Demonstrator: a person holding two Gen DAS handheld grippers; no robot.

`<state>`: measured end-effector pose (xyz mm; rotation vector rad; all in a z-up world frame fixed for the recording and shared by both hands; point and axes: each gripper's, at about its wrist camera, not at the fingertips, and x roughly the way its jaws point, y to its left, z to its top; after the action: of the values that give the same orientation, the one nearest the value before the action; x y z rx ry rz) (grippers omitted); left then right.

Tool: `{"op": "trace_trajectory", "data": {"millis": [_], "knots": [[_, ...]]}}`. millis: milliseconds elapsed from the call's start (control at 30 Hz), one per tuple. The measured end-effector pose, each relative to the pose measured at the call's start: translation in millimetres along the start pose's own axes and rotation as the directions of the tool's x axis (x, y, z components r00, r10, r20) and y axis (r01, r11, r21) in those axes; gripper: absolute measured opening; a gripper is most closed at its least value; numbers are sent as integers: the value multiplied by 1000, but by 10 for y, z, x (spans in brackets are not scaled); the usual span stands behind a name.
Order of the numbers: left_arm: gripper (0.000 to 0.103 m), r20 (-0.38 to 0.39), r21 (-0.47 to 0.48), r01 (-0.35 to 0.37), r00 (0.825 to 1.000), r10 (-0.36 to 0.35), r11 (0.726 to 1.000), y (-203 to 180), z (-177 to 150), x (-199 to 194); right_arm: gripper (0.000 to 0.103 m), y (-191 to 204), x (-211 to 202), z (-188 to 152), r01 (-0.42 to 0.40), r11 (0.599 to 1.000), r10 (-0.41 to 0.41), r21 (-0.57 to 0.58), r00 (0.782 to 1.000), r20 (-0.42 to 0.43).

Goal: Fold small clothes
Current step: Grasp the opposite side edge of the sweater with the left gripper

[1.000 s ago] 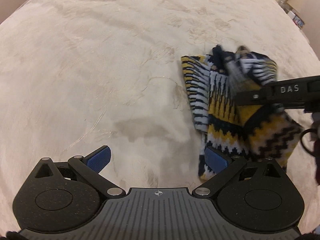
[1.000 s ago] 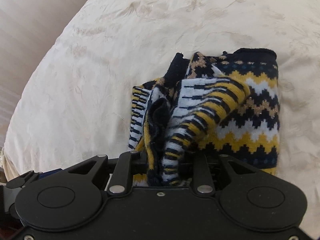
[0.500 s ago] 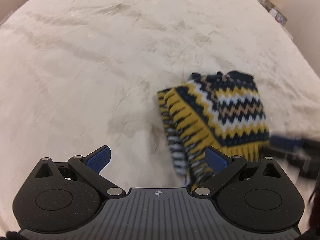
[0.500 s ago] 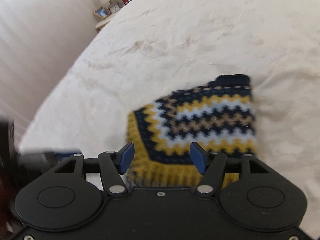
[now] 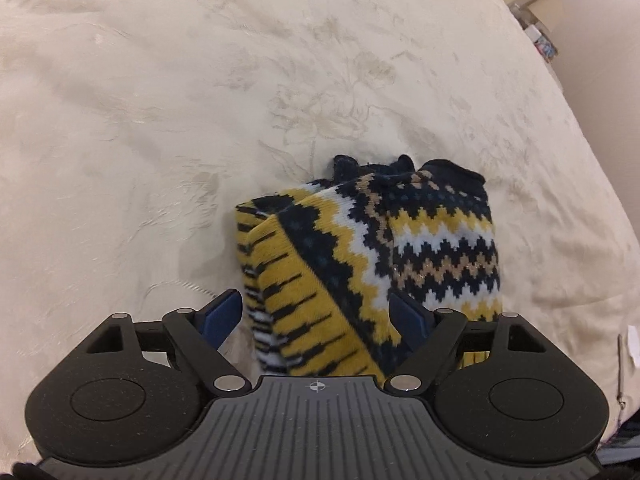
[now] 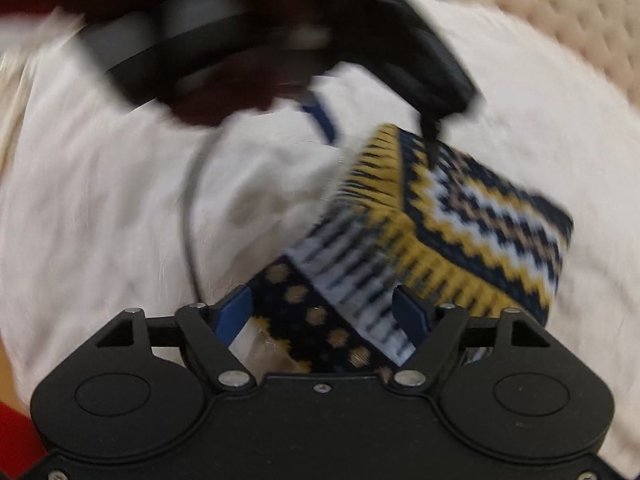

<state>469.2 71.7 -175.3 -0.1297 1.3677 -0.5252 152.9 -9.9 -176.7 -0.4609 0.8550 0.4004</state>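
Note:
A small knit garment (image 5: pixel 400 240) in navy, yellow and white zigzag lies folded on the cream bedspread (image 5: pixel 200 100). My left gripper (image 5: pixel 316 316) points down at its near corner, which sits between the blue pads (image 5: pixel 222 316). The jaws are closing, and I see no firm pinch. In the blurred right wrist view the garment (image 6: pixel 460 220) reaches in between the fingers of my right gripper (image 6: pixel 324 312). Its jaws are opening, and the pads stand off the cloth. At the garment's far corner is the left gripper (image 6: pixel 380 128), held by a dark-gloved hand (image 6: pixel 224 92).
Cardboard boxes and small items (image 5: pixel 536 8) stand past the bed's far right edge. A tufted cream surface (image 6: pixel 580 20) rises behind the bed. A thin dark cable (image 6: pixel 192 220) hangs from the left gripper across the bedspread. Open bedspread stretches to the left of the garment.
My right gripper has let go of the bunched garment, opened and swung round it. The garment now lies folded. My left gripper has moved over its near corner with narrower jaws.

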Motion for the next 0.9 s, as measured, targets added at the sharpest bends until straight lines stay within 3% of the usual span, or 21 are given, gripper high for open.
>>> {"op": "trace_trajectory", "data": {"millis": [133,200,233,267,333,367,400,467,567,733,800,900], "knots": [[64,-25,-11,26,999,-26,1000,33,52,131,79,215,129,4,47,989,-51,-139,998,-22],[51,-10,-6,25,1000,-25,1000,33,60,139,74,231,165,2,77,985,-83,-157,996,-28],[35,5,2,34,999,-34,999,25,60,130,70,199,156,12,68,988,-72,-136,997,-25],[17,26,13,39,999,-39,999,11,61,109,60,158,137,19,51,993,-54,-108,998,-26],[13,68,59,32,997,-36,998,-64,76,29,44,43,84,49,22,999,-23,-44,999,-23],[12,88,99,28,995,-37,995,-126,90,-29,25,-8,55,43,6,1000,-6,-2,1000,-11],[12,102,127,29,994,-42,991,-191,109,-100,15,-71,10,63,0,999,0,41,1000,2],[11,154,183,14,987,-43,983,-291,149,-254,15,-174,-131,113,2,993,-9,122,998,57],[11,174,188,-10,984,-23,982,-258,195,-290,15,-207,-268,222,-25,991,10,128,994,110],[19,64,174,-121,992,111,977,-41,114,120,29,-101,169,207,-109,990,112,89,993,-30],[29,71,179,-136,990,125,974,0,67,137,52,-101,257,190,-144,983,152,116,987,-60],[40,114,151,-117,988,101,982,53,27,-12,73,-274,136,183,-219,950,223,222,975,5]]}}
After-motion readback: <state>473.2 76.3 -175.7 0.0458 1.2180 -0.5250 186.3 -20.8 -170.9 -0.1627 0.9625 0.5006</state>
